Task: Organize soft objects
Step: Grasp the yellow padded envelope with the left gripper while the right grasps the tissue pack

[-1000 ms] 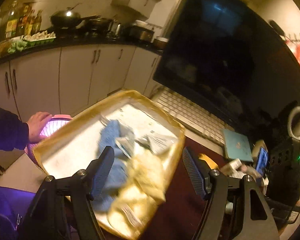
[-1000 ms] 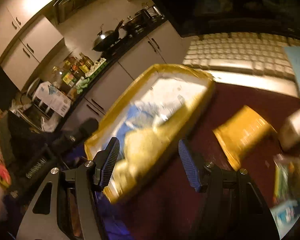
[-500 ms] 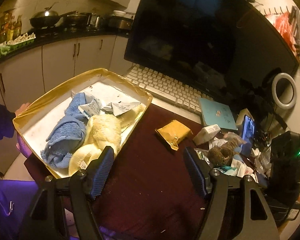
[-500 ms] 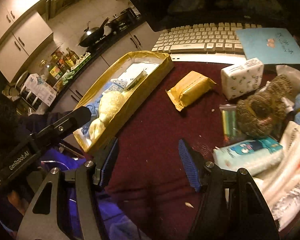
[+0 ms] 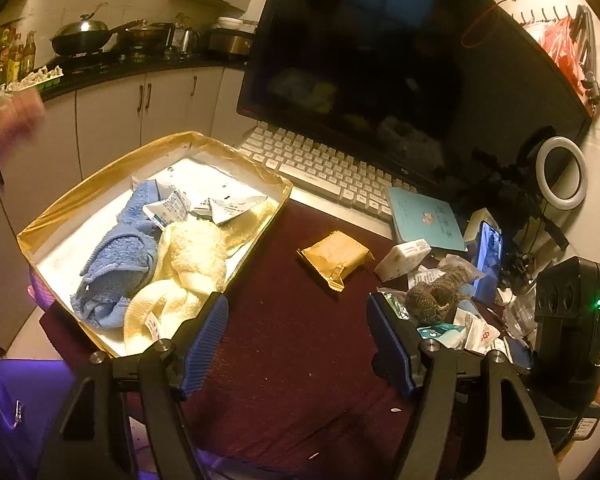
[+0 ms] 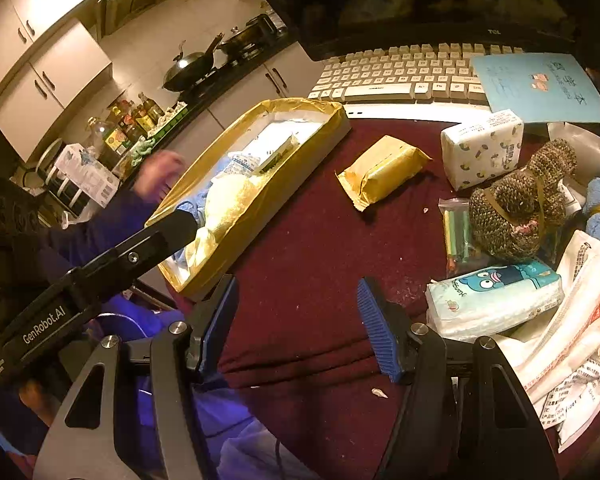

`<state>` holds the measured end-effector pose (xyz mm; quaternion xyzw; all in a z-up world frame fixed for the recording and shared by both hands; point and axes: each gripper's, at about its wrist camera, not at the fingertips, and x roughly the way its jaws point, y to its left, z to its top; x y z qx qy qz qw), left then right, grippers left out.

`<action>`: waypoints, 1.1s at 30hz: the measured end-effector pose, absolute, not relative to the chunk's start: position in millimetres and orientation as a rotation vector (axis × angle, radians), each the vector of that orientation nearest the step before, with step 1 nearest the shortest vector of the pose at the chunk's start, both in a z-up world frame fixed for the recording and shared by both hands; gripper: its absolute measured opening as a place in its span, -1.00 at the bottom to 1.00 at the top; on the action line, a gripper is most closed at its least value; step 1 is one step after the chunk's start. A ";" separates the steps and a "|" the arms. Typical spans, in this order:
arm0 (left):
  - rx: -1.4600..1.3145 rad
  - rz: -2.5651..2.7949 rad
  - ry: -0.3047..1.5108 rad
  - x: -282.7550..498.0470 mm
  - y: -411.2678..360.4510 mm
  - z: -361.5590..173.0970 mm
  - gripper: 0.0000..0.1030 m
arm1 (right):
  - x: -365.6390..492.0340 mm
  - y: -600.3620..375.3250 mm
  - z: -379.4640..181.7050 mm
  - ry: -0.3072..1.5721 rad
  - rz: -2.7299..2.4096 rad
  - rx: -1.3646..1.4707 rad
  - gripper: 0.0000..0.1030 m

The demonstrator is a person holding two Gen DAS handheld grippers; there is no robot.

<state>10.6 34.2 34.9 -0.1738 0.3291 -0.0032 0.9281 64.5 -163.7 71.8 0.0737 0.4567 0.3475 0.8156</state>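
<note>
Jaws of both grippers stand wide apart with nothing between them: the left gripper (image 5: 296,340) and the right gripper (image 6: 296,320) each hover over bare dark-red cloth on the counter (image 6: 316,240). Just ahead and left of the left jaws sits a gold-rimmed tray (image 5: 80,196) holding a blue towel (image 5: 116,252) and a cream towel (image 5: 196,256), touching each other, with paper slips near them. Ahead of the right jaws lies a tan padded packet (image 6: 380,172). Right of those jaws rest a tissue pack with a blue cartoon (image 6: 496,296), a brown knitted toy (image 6: 516,208) and a wrapped white tissue pack (image 6: 482,148). Farther off are a keyboard (image 6: 396,76) and a monitor (image 5: 400,76).
</note>
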 end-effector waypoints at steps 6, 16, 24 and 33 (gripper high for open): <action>-0.368 -0.014 0.685 15.6 36.2 31.8 0.40 | 68.8 -162.8 70.2 0.980 0.742 0.156 0.21; -0.390 -0.017 0.711 24.8 41.7 24.1 0.40 | 81.1 -168.2 70.2 0.986 0.739 0.162 0.21; -0.353 -0.081 0.745 54.2 33.2 24.4 0.40 | 93.2 -173.3 75.9 0.972 0.734 0.158 0.21; -0.242 -0.136 0.810 118.9 13.7 14.1 0.40 | 150.1 -204.6 93.3 1.005 0.537 0.195 0.21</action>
